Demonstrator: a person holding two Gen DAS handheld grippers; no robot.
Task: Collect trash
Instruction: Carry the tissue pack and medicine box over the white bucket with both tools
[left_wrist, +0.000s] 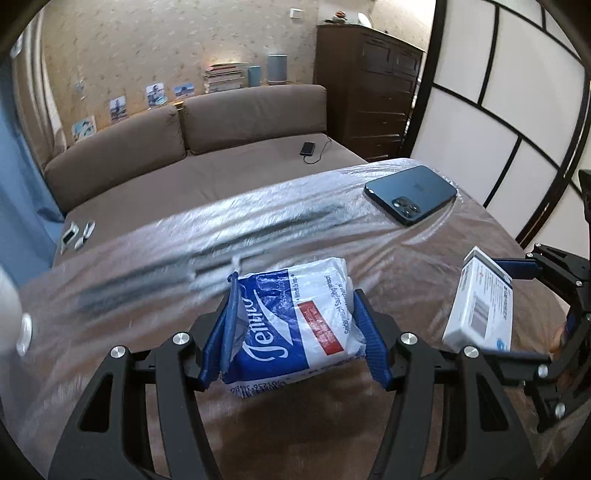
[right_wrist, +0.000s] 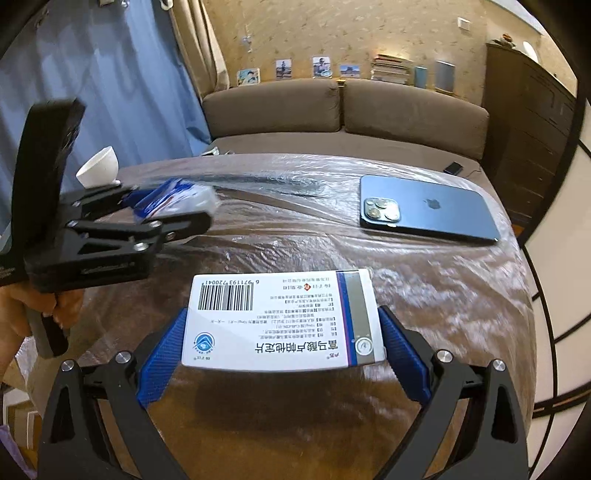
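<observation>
You're in a bedroom-ish room, working over a brown table (right_wrist: 424, 295) wrapped in crinkly clear plastic film, with a brown sofa bed behind it. Your left gripper (left_wrist: 291, 332) has its blue pads clamped on the crumpled blue-and-white plastic tissue wrapper (left_wrist: 295, 325), which looks lifted just clear of the table. Your right gripper (right_wrist: 282, 347) sits quite wide, but that's because it's holding the flat white cardboard medicine box (right_wrist: 280, 321) across its width, pads on both edges, also off the surface.

So both bits of trash look in hand; I'd say the step now is carrying them off to wherever the bin is, which I can't see. Keep both squeezes steady, since that wrapper is slippery and squashy and could slide out. Lift straight before swinging away, and stay well clear of the dark blue smartphone (right_wrist: 428, 208) lying face down at the far right, and of the small white cup (right_wrist: 98, 168) at the left edge.
</observation>
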